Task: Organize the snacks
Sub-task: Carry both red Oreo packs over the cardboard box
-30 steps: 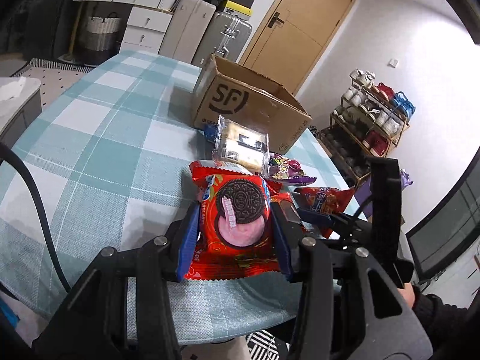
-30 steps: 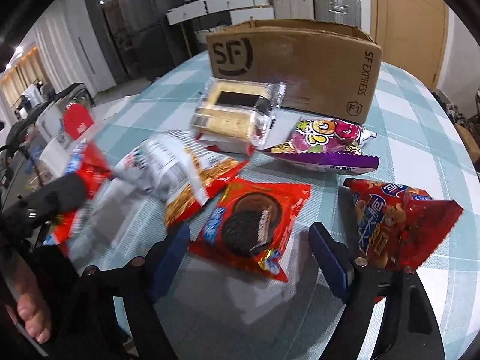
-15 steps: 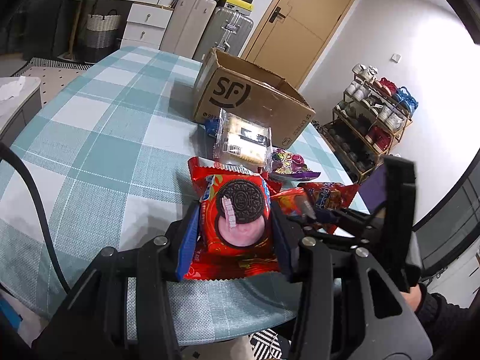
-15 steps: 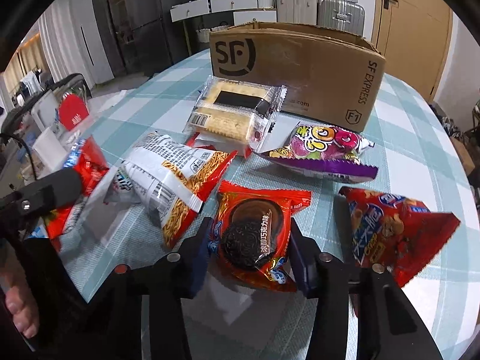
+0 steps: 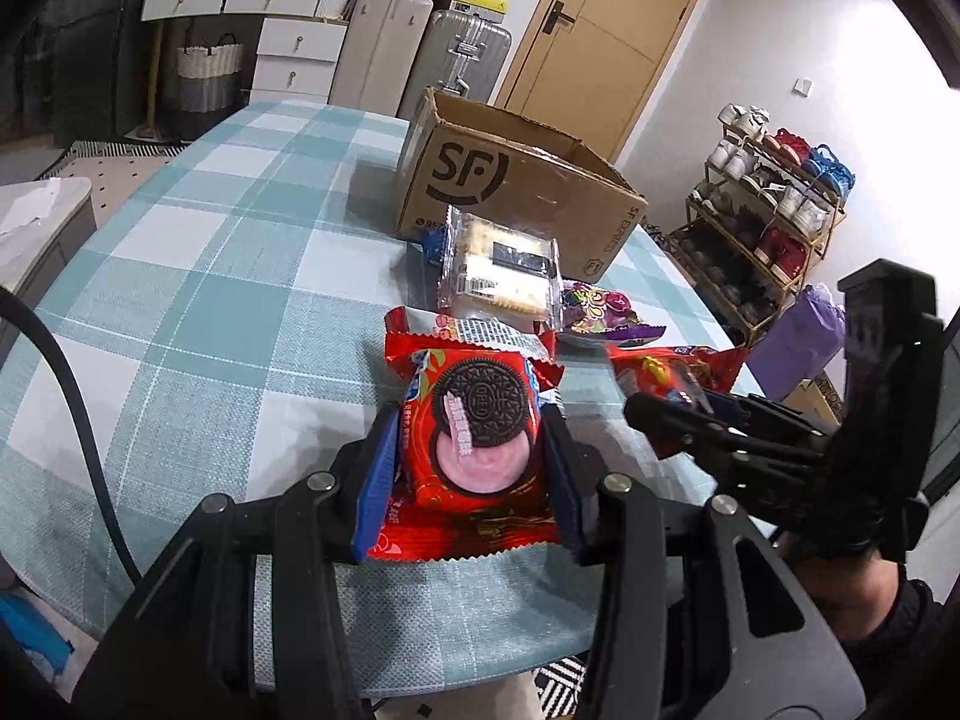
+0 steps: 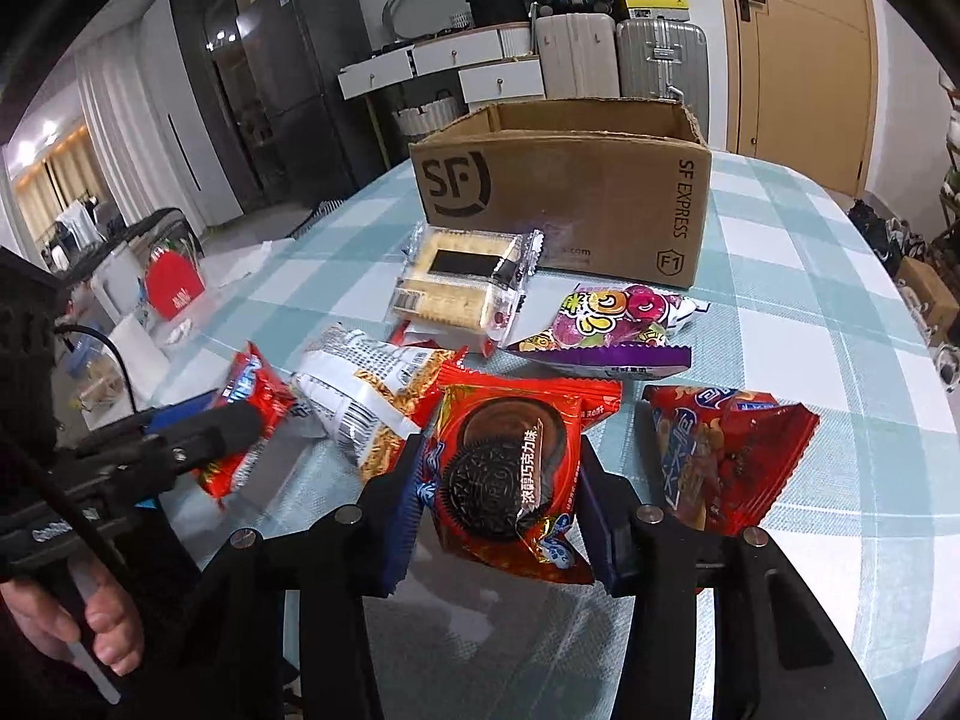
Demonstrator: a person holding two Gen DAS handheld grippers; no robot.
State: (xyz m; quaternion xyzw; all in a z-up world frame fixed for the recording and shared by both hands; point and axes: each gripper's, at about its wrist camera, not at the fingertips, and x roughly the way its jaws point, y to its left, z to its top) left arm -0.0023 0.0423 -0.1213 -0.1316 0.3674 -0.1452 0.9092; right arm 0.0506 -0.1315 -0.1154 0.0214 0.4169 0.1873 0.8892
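Item one: a red Oreo strawberry packet (image 5: 474,450), long axis running away from the left gripper (image 5: 471,474), cookie print toward the far end, its near seam over the worktop's edge. The blue-padded fingers (image 5: 378,480) were closed against the packet's two long sides. Item two: a red Oreo chocolate packet (image 6: 510,468), long axis likewise lying along the right gripper (image 6: 498,498), tilted slightly, with that gripper's fingers (image 6: 405,510) pressed on either flank; whether it was lifted clear of the cloth could not be told. Remaining stock on the worktop (image 5: 198,276), covered in a teal-and-white check cloth: a white-and-orange snack bag (image 6: 372,396) just left of the chocolate packet, a clear-wrapped cracker pack (image 6: 462,288) beyond it, a purple candy bag (image 6: 612,330) to the right of the crackers, and a red biscuit bag (image 6: 726,456) near the right edge. An open SF Express carton (image 6: 570,204) stood upright behind the snacks. Room fittings: suitcases (image 6: 624,54) and white drawers (image 6: 456,60) against the far wall, a wooden door (image 5: 606,42), and a shoe rack (image 5: 768,204).
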